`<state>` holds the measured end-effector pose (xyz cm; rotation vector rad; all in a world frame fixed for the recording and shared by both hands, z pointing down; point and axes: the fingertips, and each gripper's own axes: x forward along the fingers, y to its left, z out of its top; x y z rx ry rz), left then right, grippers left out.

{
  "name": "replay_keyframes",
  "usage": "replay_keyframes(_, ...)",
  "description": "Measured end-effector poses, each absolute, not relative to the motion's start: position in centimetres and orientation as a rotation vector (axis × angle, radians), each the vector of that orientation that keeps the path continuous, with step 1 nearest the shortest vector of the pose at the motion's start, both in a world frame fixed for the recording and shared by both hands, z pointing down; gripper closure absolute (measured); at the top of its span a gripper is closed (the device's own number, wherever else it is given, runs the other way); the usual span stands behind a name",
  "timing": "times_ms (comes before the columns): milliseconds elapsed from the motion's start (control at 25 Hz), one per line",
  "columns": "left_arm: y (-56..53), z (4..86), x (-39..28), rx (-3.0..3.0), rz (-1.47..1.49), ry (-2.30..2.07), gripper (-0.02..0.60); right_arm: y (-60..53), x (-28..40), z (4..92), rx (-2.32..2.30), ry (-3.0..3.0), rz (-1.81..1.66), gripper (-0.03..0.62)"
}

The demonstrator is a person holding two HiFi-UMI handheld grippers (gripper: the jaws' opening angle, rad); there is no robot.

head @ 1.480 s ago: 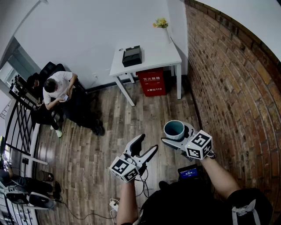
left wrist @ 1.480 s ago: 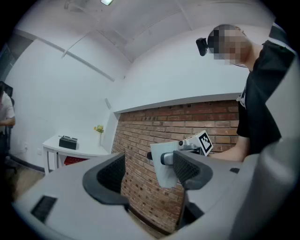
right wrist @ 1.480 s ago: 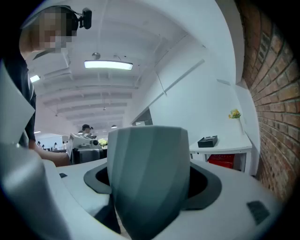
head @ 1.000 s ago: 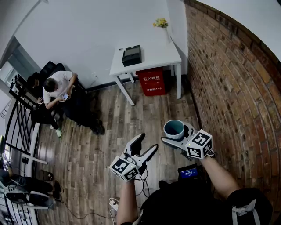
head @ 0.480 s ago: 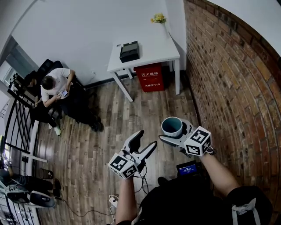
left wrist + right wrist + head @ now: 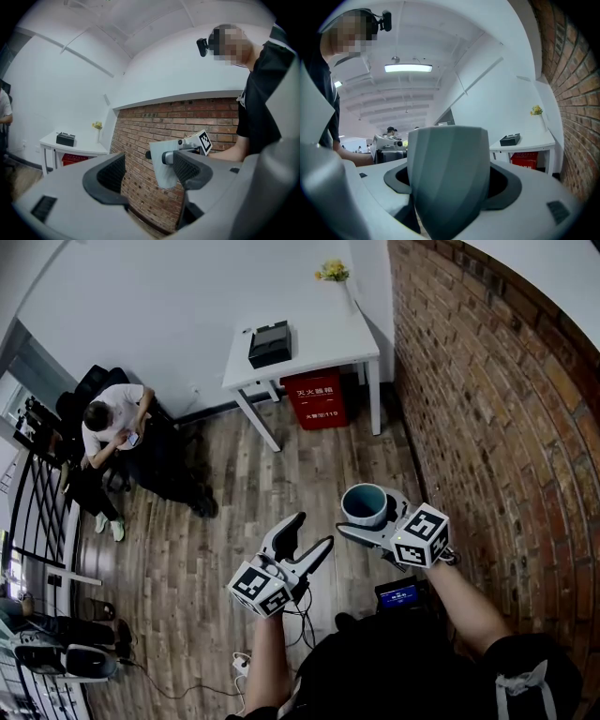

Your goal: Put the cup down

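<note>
A grey cup with a teal inside (image 6: 364, 501) hangs upright in the air above the wooden floor, with my right gripper (image 6: 375, 521) shut on its sides. In the right gripper view the cup (image 6: 447, 173) fills the space between the two pads. My left gripper (image 6: 311, 532) is lower and to the left, open with nothing between its fingers. From the left gripper view (image 6: 149, 173) the cup (image 6: 163, 169) shows pale beyond the open jaws, in front of the brick wall.
A white table (image 6: 319, 338) at the far wall bears a black box (image 6: 269, 343) and a vase of yellow flowers (image 6: 336, 273); a red box (image 6: 317, 401) stands under it. Brick wall (image 6: 487, 409) runs along the right. A person (image 6: 117, 432) sits at left. Cables (image 6: 281, 652) lie at my feet.
Both grippers and the cup keep the same pose and grip. The head view has shifted a little, so the table and seated person drift up and left in the picture.
</note>
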<state>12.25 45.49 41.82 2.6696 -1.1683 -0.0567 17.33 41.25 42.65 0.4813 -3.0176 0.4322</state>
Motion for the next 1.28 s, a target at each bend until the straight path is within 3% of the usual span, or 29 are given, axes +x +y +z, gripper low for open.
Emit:
replay_keyframes(720, 38.4, 43.7, 14.1, 2.627, -0.025, -1.206, 0.264, 34.9, 20.6, 45.2, 0.483, -3.0, 0.51, 0.214)
replay_keyframes(1040, 30.3, 45.5, 10.5, 2.629, -0.06, -1.241, 0.287, 27.7, 18.6, 46.9, 0.529, -2.994, 0.516, 0.214)
replay_keyframes(1280, 22.3, 45.8, 4.7, 2.634, -0.074, -1.193, 0.29, 19.3, 13.2, 46.6, 0.595, -2.97, 0.501, 0.214)
